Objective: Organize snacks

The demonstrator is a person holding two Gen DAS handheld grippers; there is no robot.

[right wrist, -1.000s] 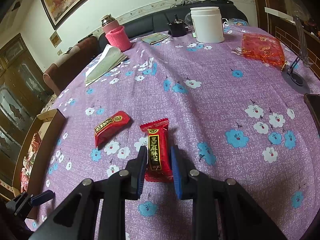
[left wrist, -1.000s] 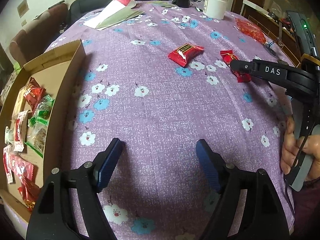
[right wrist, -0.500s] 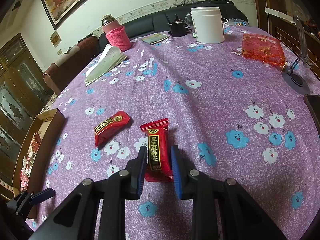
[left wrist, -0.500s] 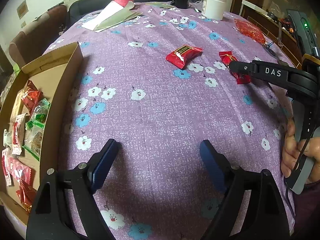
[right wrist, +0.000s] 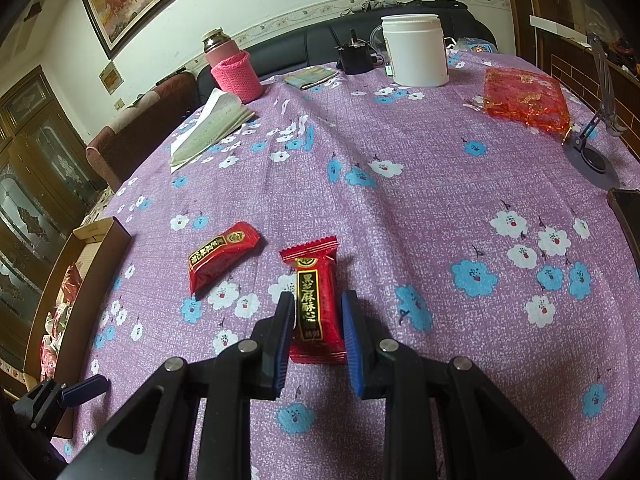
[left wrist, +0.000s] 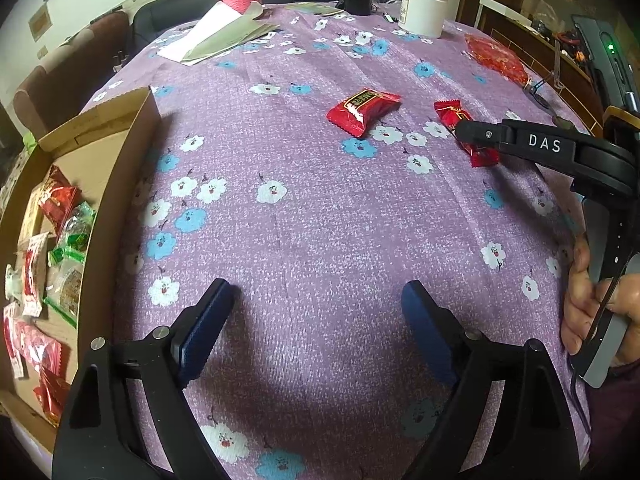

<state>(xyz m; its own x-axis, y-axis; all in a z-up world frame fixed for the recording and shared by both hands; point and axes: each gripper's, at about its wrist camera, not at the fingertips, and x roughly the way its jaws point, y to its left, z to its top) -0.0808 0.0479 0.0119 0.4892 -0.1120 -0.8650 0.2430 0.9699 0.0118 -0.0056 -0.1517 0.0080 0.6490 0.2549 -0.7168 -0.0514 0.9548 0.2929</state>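
Note:
A red snack bar with gold writing lies on the purple flowered tablecloth. My right gripper straddles its near half, with the jaws close on both sides and a small gap showing on the right. The bar also shows in the left wrist view, partly behind the right gripper. A second red snack lies just left of it, and it shows in the left wrist view too. My left gripper is open and empty, low over bare cloth near the front edge. A cardboard box at the left holds several packed snacks.
At the far side stand a white jar, a pink-sleeved flask, a folded paper and a small black object. A red mesh pouch and a phone stand sit at the right.
The left gripper has drawn back a little toward the near edge. The right gripper and the snack bar have not moved.

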